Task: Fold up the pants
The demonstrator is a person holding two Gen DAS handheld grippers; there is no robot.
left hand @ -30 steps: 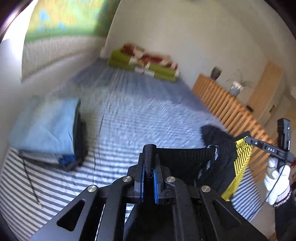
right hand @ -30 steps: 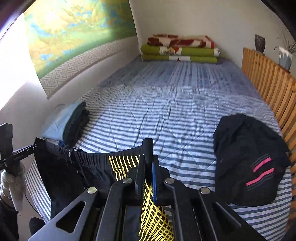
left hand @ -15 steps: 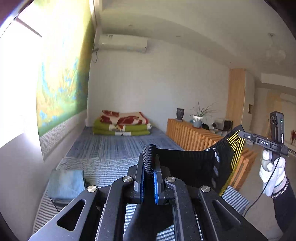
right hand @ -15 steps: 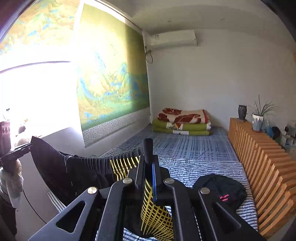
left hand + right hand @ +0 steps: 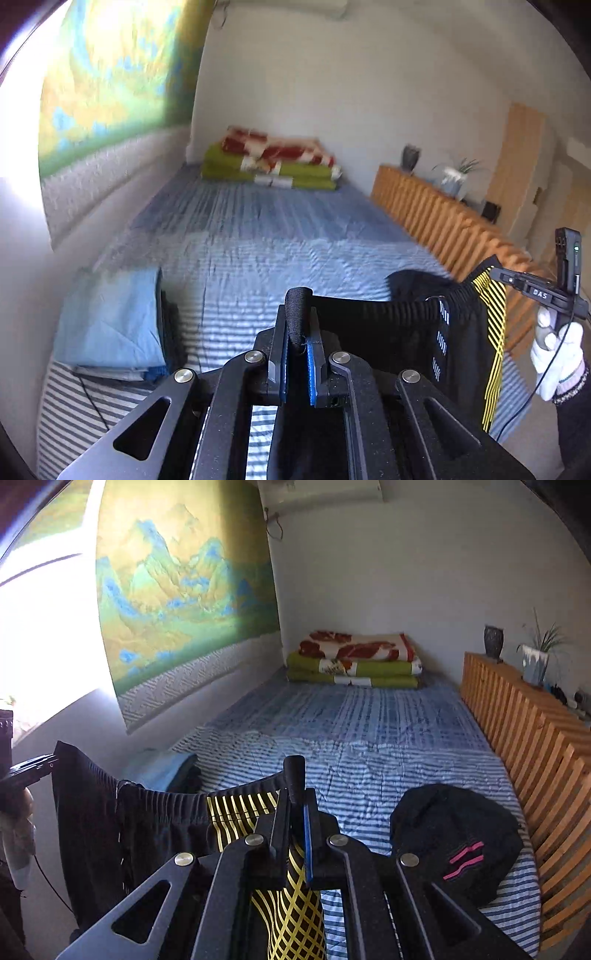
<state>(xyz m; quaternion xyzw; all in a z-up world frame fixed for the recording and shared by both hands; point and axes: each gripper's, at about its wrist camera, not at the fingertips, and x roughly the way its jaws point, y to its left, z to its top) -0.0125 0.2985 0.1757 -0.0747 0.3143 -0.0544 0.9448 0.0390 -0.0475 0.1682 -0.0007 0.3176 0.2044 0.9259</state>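
We are tipping both views back down from the far wall toward the striped bed (image 5: 369, 760), which suggests we are lowering the pants (image 5: 388, 328) to lay them flat. The left gripper (image 5: 297, 354) is clamping one waistband end at lower centre; the right gripper (image 5: 295, 830) is pinching the other, by the yellow lattice panel. The waistband is stretching taut in the air between them. The legs are dropping below the frames, so we cannot tell whether they are touching the bed. The left view is blurring.
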